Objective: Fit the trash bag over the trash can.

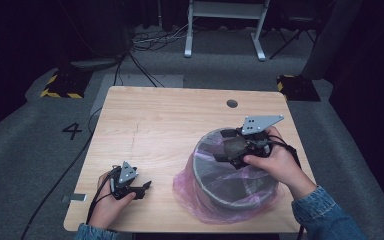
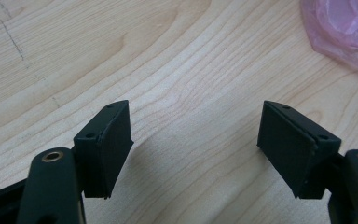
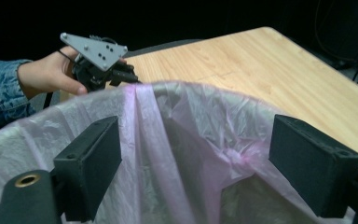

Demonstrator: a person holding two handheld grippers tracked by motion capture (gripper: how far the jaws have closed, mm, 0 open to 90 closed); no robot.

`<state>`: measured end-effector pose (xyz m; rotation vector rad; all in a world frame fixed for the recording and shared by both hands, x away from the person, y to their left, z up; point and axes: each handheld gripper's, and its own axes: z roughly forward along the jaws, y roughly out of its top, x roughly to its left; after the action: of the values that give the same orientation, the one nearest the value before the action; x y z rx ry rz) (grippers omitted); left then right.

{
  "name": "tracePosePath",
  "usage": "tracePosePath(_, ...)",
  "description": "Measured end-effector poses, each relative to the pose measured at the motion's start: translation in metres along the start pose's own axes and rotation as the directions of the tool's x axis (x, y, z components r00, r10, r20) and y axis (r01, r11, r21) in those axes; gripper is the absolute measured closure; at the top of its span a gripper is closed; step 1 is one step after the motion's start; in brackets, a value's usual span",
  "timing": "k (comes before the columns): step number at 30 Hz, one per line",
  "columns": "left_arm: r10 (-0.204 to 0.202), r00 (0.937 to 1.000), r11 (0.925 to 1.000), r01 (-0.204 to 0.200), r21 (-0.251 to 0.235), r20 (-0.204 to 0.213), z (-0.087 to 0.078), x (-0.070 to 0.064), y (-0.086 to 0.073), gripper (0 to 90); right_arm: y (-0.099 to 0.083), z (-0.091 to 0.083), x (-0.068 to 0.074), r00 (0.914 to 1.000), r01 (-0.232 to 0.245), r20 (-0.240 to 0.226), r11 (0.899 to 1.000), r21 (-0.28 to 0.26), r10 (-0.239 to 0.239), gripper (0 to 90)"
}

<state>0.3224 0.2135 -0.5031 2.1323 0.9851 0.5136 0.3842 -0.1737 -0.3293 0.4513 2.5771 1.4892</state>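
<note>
A grey mesh bin [image 1: 219,196] stands on the right half of the wooden table [image 1: 165,125]. It is lined with a thin pink plastic bag [image 1: 187,194] whose edge spills out around the base. My right gripper [image 1: 220,153] hangs over the bin's far rim, open, jaws pointing into the opening. In the right gripper view, the right gripper [image 3: 196,135] has the bag [image 3: 168,140] spread below and beyond its jaws, nothing between them. My left gripper [image 1: 147,186] rests low at the table's front left, open. The left gripper [image 2: 195,116] has bare wood between its jaws, and the bag's edge [image 2: 345,32] lies farther off.
A round cable hole [image 1: 232,103] sits near the table's far edge. Beyond the table lie grey floor, loose cables [image 1: 150,40], a white desk frame [image 1: 225,30], and yellow-black striped blocks [image 1: 60,86] at both far corners. A "4" [image 1: 72,131] marks the floor at left.
</note>
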Motion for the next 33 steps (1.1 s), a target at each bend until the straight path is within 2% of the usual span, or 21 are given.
tracePosePath(4, 0.005, 1.0, 0.9999, -0.005, 0.011, -0.001, 0.0, 0.0, 0.0, 26.1, -0.006, 0.008, 0.0, 1.0, 0.0, 0.0, 1.0, 0.028, 0.0, 16.6)
tracePosePath(8, -0.012, 0.9999, 0.9997, 0.012, 0.02, 0.002, 0.001, 0.0, 0.0, 26.0, -0.01, 0.017, 0.002, 1.0, 0.001, 0.003, 0.998, 0.064, -0.001, 16.4)
tracePosePath(11, -0.017, 0.9999, 0.9997, 0.017, 0.019, 0.002, 0.001, 0.001, -0.001, 25.9, -0.012, 0.022, 0.003, 0.9999, 0.012, 0.007, 0.995, 0.098, -0.013, 15.5)
tracePosePath(15, -0.019, 0.9998, 0.9996, 0.019, 0.023, 0.002, 0.0, 0.002, 0.0, 25.8, -0.013, 0.028, 0.003, 0.9999, 0.001, 0.011, 0.989, 0.145, -0.003, 15.4)
tracePosePath(20, -0.023, 0.9997, 0.9994, 0.023, 0.025, 0.002, 0.001, 0.002, 0.0, 25.4, -0.016, 0.036, 0.003, 0.9997, 0.013, 0.016, 0.976, 0.215, -0.017, 15.4)
tracePosePath(24, -0.026, 0.9997, 0.9993, 0.026, 0.027, 0.003, 0.001, 0.002, 0.0, 25.3, -0.018, 0.041, 0.003, 0.9982, 0.058, -0.006, 0.958, 0.279, -0.059, 15.8)
tracePosePath(29, -0.03, 0.9996, 0.9992, 0.029, 0.028, 0.005, 0.001, 0.002, 0.0, 25.2, -0.022, 0.048, 0.002, 0.9983, 0.057, -0.01, 0.935, 0.349, -0.057, 15.8)
tracePosePath(33, -0.028, 0.9996, 0.9992, 0.028, 0.028, 0.004, 0.001, 0.002, 0.0, 25.3, -0.025, 0.054, 0.002, 0.9999, 0.016, -0.009, 0.929, 0.37, -0.014, 15.6)
